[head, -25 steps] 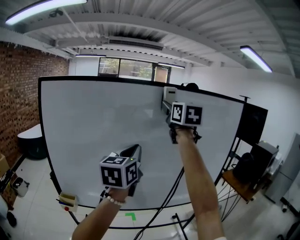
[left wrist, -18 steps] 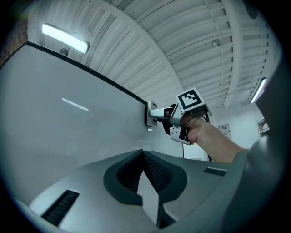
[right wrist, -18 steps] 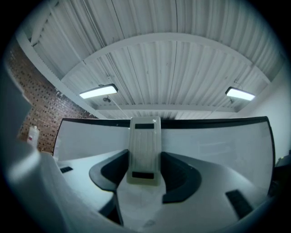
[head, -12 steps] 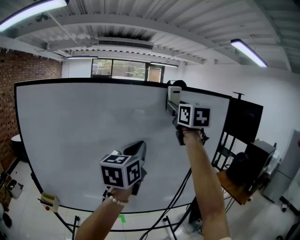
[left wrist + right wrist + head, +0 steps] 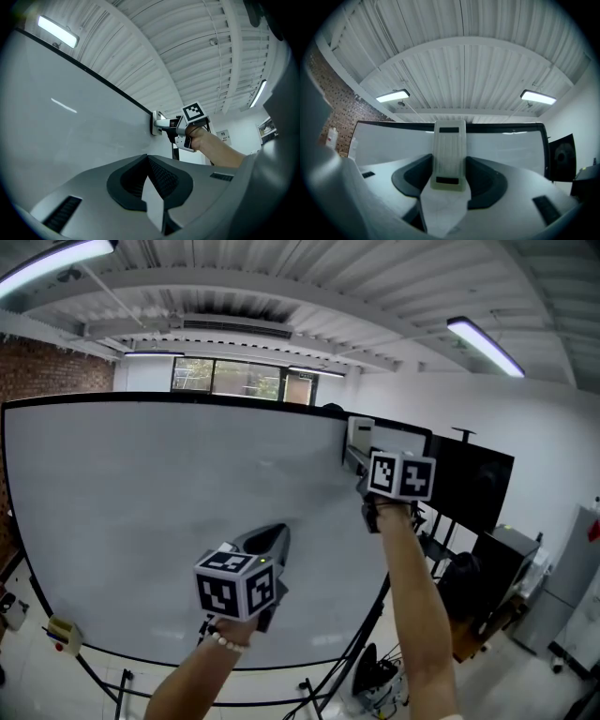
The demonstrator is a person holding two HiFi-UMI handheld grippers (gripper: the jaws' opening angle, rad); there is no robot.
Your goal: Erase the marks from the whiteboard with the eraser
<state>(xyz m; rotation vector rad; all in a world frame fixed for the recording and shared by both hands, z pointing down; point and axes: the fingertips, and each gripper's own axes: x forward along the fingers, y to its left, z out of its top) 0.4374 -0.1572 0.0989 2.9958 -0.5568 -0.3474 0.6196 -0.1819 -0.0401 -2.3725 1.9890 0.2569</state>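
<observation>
Gripping eraser (image 5: pixel 449 154) at whiteboard (image 5: pixel 141 512) top edge

pretty bright indoor shot, 2 ceiling tube lights (image 5: pixel 392 96) glowing upper left and upper right of the right gripper view, faint glare streak on the whiteboard (image 5: pixel 63 106), heavy fisheye bend everywhere, black corners on both gripper views, nearest foreground soft and blurry

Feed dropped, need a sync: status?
Right tool shut on eraser, flat against whiteboard, top right. Left tool shut, empty. No marks visible; nothing blocking.
</observation>
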